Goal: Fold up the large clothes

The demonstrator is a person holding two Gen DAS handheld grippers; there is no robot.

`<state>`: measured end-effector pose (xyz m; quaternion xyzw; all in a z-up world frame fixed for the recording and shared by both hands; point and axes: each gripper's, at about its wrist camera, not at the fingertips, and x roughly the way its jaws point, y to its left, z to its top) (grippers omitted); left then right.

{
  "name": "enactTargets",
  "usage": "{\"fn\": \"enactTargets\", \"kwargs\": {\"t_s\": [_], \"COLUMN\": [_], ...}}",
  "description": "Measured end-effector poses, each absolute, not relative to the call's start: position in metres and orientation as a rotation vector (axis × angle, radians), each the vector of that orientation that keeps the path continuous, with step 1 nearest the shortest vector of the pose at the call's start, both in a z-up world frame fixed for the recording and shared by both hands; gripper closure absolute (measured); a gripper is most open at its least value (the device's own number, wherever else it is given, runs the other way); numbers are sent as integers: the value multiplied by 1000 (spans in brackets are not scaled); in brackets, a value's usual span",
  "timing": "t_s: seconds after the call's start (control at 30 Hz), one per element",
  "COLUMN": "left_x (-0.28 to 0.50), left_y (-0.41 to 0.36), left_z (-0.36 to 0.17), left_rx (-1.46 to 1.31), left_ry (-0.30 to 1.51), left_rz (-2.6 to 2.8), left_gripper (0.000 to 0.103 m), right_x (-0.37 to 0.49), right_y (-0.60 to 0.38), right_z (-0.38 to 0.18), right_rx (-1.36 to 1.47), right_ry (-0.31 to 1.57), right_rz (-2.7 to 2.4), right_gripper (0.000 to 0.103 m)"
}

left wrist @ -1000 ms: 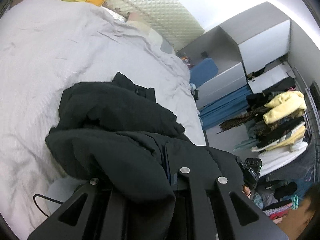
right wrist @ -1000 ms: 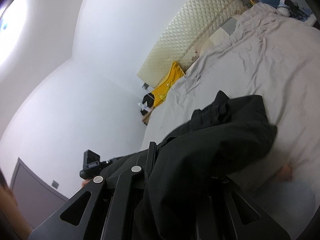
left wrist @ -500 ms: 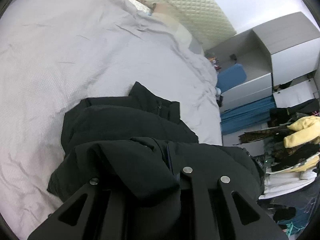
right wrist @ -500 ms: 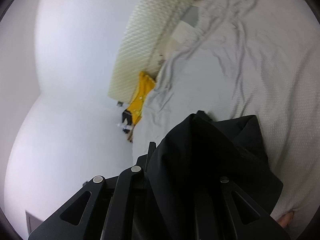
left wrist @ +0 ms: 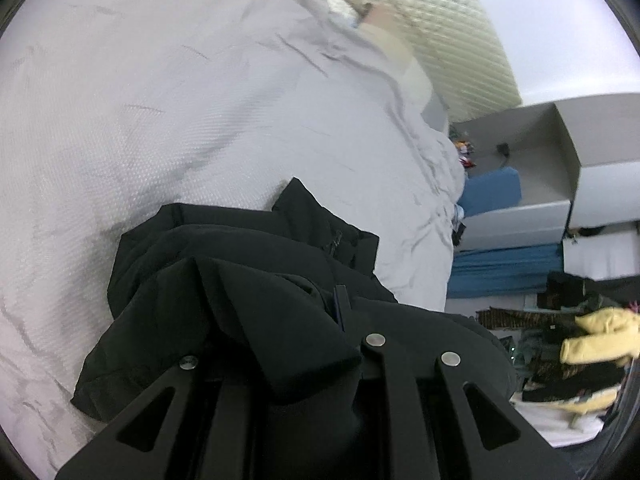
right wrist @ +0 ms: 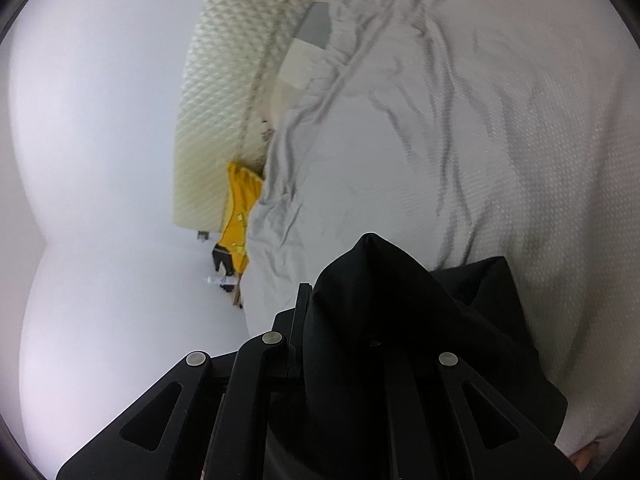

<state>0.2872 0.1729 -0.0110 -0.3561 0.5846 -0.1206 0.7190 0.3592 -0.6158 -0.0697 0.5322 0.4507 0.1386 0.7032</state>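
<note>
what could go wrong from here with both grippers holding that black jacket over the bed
1. The black jacket is bunched in thick layers over the left gripper; a pinch on only some layers could slip and spoil the fold.
2. Fabric drapes over the right gripper and hides its fingers, so a snag would be hard to see.
3. Part of the jacket lies near the edge of the bed and might slide off.

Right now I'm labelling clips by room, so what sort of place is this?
Most likely a bedroom: a bed with a pale grey cover, a quilted headboard, and clothes piled on shelving.
</note>
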Motion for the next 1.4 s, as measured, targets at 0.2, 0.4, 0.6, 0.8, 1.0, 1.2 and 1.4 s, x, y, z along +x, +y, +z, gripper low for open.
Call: {"fn": "enactTargets", "kwargs": {"t_s": [0.2,0.4,0.6,0.8,1.0,1.2,1.4], "left_x": [318,353,385,404,395,361,328], "left_y": [170,164,158,156,171,207,248], "left_z": [-52,-81,-117,-138,-119,-84,-24], "left_rx": [-860,-860,-879,-921,-971,-1015,-809], "left_ry": [1381,1446,1527,1580,1562,1470,1329], "left_rz": [-192,-181,-196,-229,-323,-341,-255], "left_gripper": [87,86,85,84,81,68,39], "right_x": [382,409,425,428,420,401,384], "right_y": [-614,-615,-613,-608,-619,-638,-668], "right_z": [-112,-138,-183,-209,-212,-200,-148], "right_rx": [1189,1176,1185,1222,1311,1342,1092], "right_ry": [1112,1171,1248,1269,1244,1195,1177], "right_rz": [211,167,119,116,222,306,186], "right_gripper": [96,96,97,97,90,63,45]}}
